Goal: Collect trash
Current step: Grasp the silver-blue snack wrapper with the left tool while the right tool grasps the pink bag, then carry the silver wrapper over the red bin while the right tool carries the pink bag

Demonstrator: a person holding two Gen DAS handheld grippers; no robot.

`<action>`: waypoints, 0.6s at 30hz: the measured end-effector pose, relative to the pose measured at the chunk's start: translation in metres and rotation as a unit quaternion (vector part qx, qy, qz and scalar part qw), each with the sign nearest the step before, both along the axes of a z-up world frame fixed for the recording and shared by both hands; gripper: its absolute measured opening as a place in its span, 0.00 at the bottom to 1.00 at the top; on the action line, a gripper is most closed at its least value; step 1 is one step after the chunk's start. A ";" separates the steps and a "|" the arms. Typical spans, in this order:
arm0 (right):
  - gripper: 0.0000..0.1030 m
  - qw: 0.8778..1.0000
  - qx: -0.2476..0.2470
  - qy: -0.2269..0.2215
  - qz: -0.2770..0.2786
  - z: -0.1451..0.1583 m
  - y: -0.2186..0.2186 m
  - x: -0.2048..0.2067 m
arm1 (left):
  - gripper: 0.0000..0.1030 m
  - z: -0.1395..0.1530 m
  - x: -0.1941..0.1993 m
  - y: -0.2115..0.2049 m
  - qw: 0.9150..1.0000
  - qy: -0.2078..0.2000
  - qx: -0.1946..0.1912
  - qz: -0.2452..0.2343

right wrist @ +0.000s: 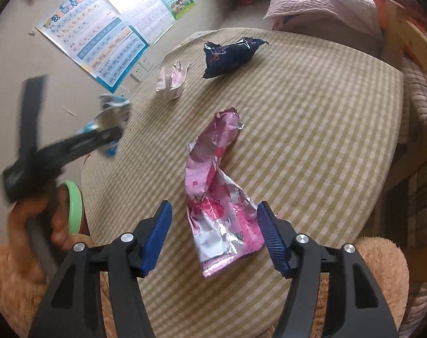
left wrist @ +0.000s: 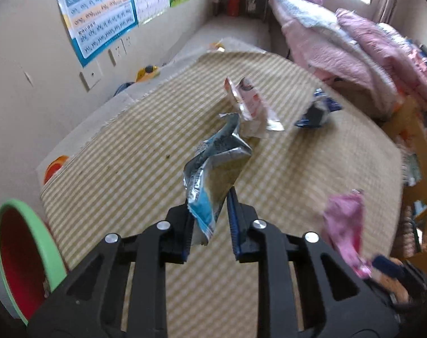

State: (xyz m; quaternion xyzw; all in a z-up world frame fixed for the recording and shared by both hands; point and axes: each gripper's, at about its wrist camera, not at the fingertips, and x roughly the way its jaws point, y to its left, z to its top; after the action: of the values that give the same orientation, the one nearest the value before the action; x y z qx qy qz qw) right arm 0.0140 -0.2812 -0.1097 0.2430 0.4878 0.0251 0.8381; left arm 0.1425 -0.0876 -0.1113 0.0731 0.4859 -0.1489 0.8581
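Observation:
My left gripper is shut on a crumpled blue and silver wrapper and holds it above the checked table. It also shows blurred in the right wrist view. My right gripper is open, its jaws on either side of a pink foil wrapper lying on the table; this wrapper also shows in the left wrist view. A pale pink wrapper and a dark blue wrapper lie further back.
A bin with a green rim and red inside stands at the table's left edge; its rim shows in the right wrist view. Pink bedding is piled at the far right. Posters hang on the wall.

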 end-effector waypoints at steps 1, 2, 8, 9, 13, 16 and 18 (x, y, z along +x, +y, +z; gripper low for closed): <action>0.67 1.000 -0.003 0.001 0.001 -0.001 0.001 0.003 | 0.21 0.006 -0.011 0.004 1.000 -0.003 -0.013 0.000; 0.69 1.000 -0.007 0.003 0.002 -0.002 0.003 0.010 | 0.21 0.010 -0.016 0.006 1.000 -0.003 -0.022 0.000; 0.66 0.997 -0.069 0.033 0.015 -0.014 0.020 0.035 | 0.21 0.036 -0.063 0.020 0.998 -0.022 -0.058 0.009; 0.53 0.996 -0.072 0.042 0.022 -0.018 0.023 0.037 | 0.21 0.040 -0.068 0.024 0.998 -0.025 -0.057 0.013; 0.32 0.997 -0.058 0.046 0.028 -0.016 0.027 0.031 | 0.21 0.046 -0.079 0.039 0.997 -0.029 -0.060 0.024; 0.29 0.998 -0.052 0.015 0.023 0.009 0.030 0.019 | 0.21 0.046 -0.081 0.050 0.997 -0.026 -0.060 0.037; 0.28 0.999 -0.047 -0.011 0.021 0.027 0.033 0.010 | 0.21 0.047 -0.085 0.058 0.997 -0.023 -0.063 0.046</action>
State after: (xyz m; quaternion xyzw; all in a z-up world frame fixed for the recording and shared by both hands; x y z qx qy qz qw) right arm 0.0238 -0.2477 -0.0829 0.1924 0.4841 0.0228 0.8533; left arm 0.0577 -0.0297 -0.0638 -0.0004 0.4581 -0.1375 0.8782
